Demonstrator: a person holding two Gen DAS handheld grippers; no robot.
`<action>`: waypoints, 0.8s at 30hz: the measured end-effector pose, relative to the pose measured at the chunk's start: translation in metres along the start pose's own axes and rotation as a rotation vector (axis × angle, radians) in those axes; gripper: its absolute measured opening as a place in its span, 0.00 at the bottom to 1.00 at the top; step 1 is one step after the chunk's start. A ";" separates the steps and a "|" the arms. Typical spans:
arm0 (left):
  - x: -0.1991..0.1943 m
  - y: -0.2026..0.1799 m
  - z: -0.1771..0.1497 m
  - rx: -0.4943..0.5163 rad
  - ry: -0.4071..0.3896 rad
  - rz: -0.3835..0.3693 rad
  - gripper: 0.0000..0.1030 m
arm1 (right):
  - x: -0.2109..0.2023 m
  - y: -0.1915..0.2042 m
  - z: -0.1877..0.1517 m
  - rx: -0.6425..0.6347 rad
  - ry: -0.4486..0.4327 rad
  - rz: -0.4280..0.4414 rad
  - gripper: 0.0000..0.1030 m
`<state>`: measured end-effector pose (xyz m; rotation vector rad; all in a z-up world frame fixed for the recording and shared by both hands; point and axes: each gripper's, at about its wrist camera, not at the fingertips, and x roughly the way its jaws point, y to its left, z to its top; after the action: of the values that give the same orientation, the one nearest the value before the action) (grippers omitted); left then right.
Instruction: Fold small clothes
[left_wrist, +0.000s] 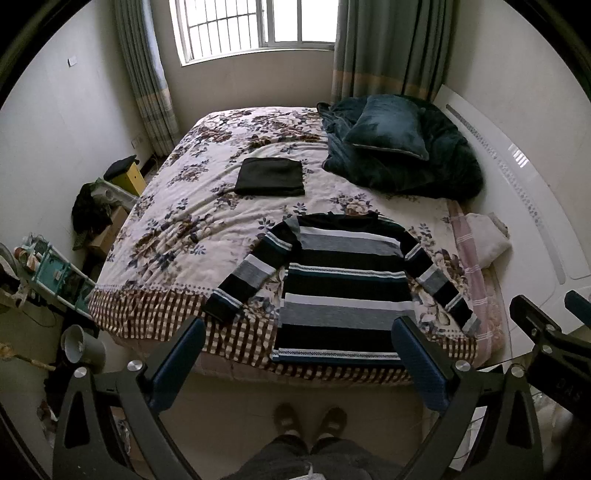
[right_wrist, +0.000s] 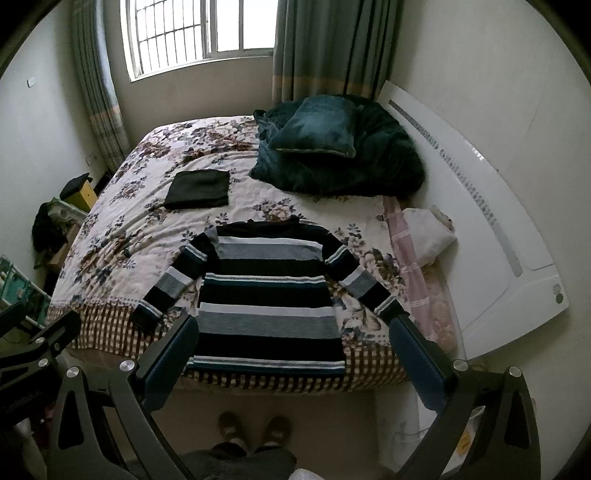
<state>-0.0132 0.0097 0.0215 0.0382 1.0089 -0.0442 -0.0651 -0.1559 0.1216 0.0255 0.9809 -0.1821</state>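
A striped black, grey and white sweater (left_wrist: 343, 288) lies flat on the bed, sleeves spread, hem at the near edge; it also shows in the right wrist view (right_wrist: 266, 295). A folded dark garment (left_wrist: 271, 176) lies farther back on the bed, also in the right wrist view (right_wrist: 197, 189). My left gripper (left_wrist: 301, 332) is open and empty, held above the floor before the sweater's hem. My right gripper (right_wrist: 293, 332) is open and empty, beside it to the right. The right gripper's fingers show in the left view (left_wrist: 535, 321).
The bed (left_wrist: 177, 221) has a floral cover with a checked border. A dark green quilt and pillow (left_wrist: 391, 133) lie at the back right. A folded towel (left_wrist: 484, 236) is at the right edge. A white headboard (right_wrist: 480, 221) runs on the right. Clutter (left_wrist: 92, 210) stands at the left. The person's feet (left_wrist: 310, 417) are below.
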 end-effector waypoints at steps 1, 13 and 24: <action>-0.001 0.001 0.000 -0.002 -0.001 -0.002 1.00 | -0.006 0.004 0.006 -0.001 0.003 0.001 1.00; 0.038 -0.004 0.023 0.019 -0.025 0.017 1.00 | 0.053 -0.005 0.021 0.129 0.062 -0.064 1.00; 0.243 -0.071 0.054 0.124 0.079 0.080 1.00 | 0.290 -0.144 -0.045 0.512 0.238 -0.265 1.00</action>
<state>0.1581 -0.0686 -0.1560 0.1949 1.0821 -0.0324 0.0315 -0.3345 -0.1353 0.3948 1.1514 -0.6837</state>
